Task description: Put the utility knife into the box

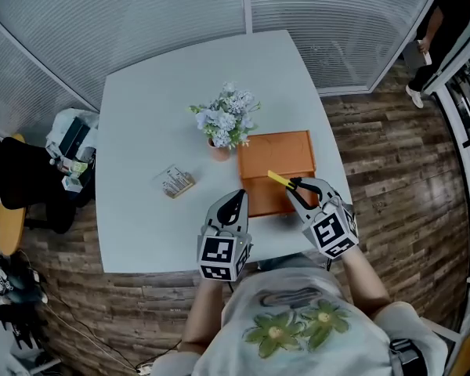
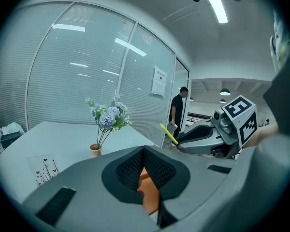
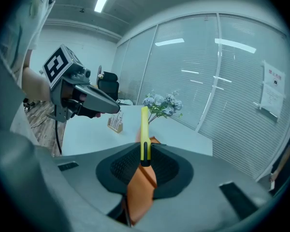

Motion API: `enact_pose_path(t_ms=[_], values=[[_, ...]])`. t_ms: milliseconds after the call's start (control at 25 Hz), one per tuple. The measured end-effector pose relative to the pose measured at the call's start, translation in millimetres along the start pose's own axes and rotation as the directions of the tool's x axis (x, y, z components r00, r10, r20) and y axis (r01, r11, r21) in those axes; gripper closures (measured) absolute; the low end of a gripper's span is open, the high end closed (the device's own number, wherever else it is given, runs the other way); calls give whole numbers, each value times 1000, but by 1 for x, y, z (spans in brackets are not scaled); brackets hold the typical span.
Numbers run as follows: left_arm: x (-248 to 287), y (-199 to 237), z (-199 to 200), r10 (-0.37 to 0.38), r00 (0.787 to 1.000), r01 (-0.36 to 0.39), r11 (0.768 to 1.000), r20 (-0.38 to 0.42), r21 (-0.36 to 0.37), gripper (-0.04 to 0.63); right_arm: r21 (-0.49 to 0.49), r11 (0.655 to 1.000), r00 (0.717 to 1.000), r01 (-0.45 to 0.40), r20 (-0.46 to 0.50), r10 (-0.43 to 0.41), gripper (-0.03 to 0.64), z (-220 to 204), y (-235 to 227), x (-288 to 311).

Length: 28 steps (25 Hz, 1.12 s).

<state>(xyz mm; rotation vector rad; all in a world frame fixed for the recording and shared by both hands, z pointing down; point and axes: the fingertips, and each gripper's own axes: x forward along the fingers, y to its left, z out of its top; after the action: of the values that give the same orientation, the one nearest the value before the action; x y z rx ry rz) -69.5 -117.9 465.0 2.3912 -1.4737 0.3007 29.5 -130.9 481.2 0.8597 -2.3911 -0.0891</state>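
Now the right claw (image 1: 296, 185) is clamped on the yellow utility knife (image 1: 279, 179) over the orange box (image 1: 276, 153) by the right edge of the tabletop (image 1: 157, 116), and the left claw (image 1: 236, 197) is pressed together, empty.

left claw (image 1: 235, 197): jaws together, empty, tipped slightly down | right claw (image 1: 296, 185): clamped on utility knife (image 1: 277, 179), angled down
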Motion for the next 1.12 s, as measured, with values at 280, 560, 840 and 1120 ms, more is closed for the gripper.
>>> enact_pose_path(t_ms=[280, 560, 840, 1120], values=[[4, 8, -5, 8, 1000, -8, 1000, -15, -8, 592, -23, 999, 999, -35, -32, 34, 545, -5, 3, 10], [11, 15, -10, 7, 999, -8, 1000, -36, -4, 592, -33, 998, 996, -61, -63, 59, 545, -13, 6, 20], [16, 20, -14, 5, 999, -5, 1000, -51, -7, 592, -38, 996, 993, -76, -91, 72, 545, -21, 9, 27], [22, 23, -16, 4, 998, -5, 1000, -59, -14, 592, -39, 995, 990, -88, -117, 83, 545, -31, 8, 33]])
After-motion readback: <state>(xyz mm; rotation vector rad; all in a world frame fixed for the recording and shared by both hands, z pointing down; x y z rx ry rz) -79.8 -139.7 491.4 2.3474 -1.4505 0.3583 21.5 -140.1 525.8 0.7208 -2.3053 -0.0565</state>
